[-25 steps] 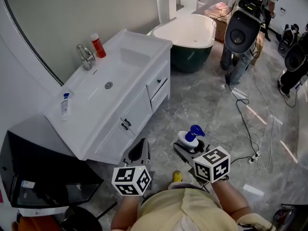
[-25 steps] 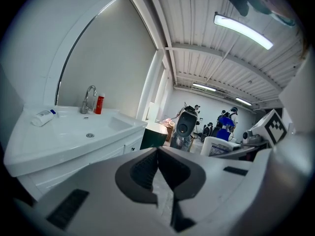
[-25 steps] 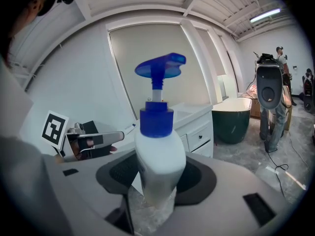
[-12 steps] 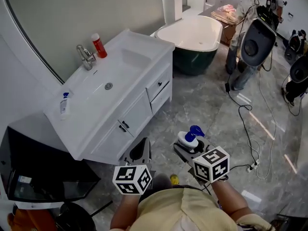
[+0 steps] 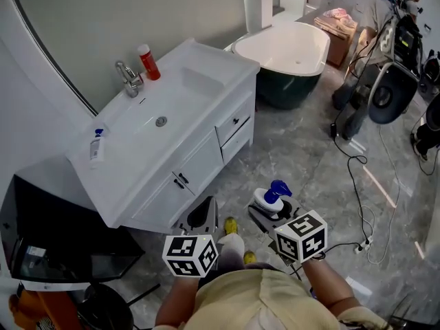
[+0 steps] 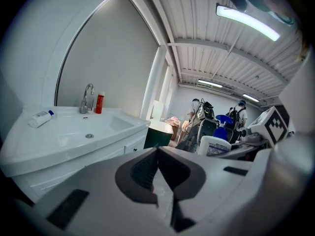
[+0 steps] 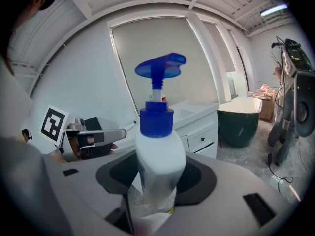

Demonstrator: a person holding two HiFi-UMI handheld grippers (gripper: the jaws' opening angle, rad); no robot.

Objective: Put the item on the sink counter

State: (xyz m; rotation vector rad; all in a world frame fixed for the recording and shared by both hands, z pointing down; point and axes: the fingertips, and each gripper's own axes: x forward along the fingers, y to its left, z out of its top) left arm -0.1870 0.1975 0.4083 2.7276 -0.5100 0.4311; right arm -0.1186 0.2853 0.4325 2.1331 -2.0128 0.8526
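My right gripper (image 5: 269,214) is shut on a white pump bottle (image 5: 267,198) with a blue pump head; in the right gripper view the pump bottle (image 7: 156,151) stands upright between the jaws of the right gripper (image 7: 156,191). It is held over the floor, to the right of the white sink counter (image 5: 206,60). My left gripper (image 5: 199,220) is shut with nothing in it, near the cabinet's front corner; its jaws meet in the left gripper view (image 6: 157,173). The sink counter (image 6: 29,146) lies ahead to the left.
On the counter are a chrome tap (image 5: 128,80), a red bottle (image 5: 148,62) and a small tube (image 5: 96,146). A black bin (image 5: 48,246) stands left of the cabinet. A white bathtub (image 5: 292,53), cables (image 5: 357,177) and people with equipment (image 5: 388,81) are to the right.
The view has shifted so the counter and tub sit further right. Both grippers and the bottle hold their place. A foot now shows between the grippers.
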